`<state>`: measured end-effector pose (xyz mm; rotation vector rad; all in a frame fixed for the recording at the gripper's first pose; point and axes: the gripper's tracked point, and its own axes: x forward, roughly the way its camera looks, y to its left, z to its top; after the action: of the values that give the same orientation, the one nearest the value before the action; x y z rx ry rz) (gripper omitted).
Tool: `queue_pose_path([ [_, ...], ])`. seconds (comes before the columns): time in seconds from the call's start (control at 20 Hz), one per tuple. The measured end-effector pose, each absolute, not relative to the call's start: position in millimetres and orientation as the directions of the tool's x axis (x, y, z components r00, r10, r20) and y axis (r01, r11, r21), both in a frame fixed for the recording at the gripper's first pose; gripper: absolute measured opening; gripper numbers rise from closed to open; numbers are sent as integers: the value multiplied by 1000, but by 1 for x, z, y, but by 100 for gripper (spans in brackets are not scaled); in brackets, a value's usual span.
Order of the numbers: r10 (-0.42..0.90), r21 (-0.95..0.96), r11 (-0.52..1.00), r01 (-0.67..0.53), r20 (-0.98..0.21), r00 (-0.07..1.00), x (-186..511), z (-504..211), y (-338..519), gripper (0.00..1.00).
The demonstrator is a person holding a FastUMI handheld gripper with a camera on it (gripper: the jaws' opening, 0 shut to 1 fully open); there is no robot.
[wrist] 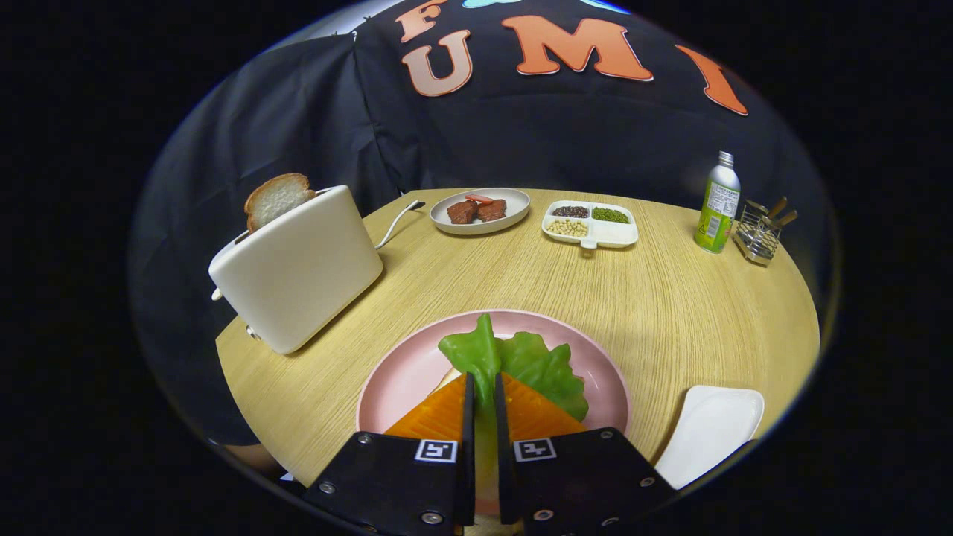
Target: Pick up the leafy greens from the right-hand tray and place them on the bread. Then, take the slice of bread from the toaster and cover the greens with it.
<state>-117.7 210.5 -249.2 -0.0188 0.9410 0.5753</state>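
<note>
The green leafy lettuce (pixel 536 365) is pinched between my two orange fingers (pixel 435 413), its stem running down the narrow gap between them. My gripper (pixel 484 387) is shut on it, holding it over the pink plate (pixel 394 376). A sliver of pale bread (pixel 449 377) peeks out on the plate beside the left finger, mostly hidden under the fingers and leaf. Off to the left stands a white toaster (pixel 298 272) with a slice of bread (pixel 275 199) sticking up from its slot. The white right-hand tray (pixel 711 432) lies empty, right of the plate.
Far across the round wooden table (pixel 655 298) sit a plate of brown meat pieces (pixel 480 211), a divided dish of beans (pixel 590 222), a green bottle (pixel 718 205) and a wire holder with utensils (pixel 759 232). The toaster's cord (pixel 394 222) trails behind it.
</note>
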Motion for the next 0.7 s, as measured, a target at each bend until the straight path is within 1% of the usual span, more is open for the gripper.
queue_pose_path([
  [0.15,456,232,853,-468,-766,452,-116,-244,211,20],
  [0.25,464,241,850,-468,-764,449,-115,-237,213,27],
  [0.3,464,240,851,-467,-761,453,-112,-233,215,32],
  [0.35,461,236,852,-467,-761,457,-109,-230,215,34],
  [0.4,457,229,854,-468,-760,462,-106,-226,215,40],
  [0.45,455,224,855,-468,-757,469,-103,-222,217,43],
  [0.5,456,225,855,-467,-754,472,-101,-217,220,52],
  [0.7,476,254,852,-457,-739,476,-90,-195,237,71],
])
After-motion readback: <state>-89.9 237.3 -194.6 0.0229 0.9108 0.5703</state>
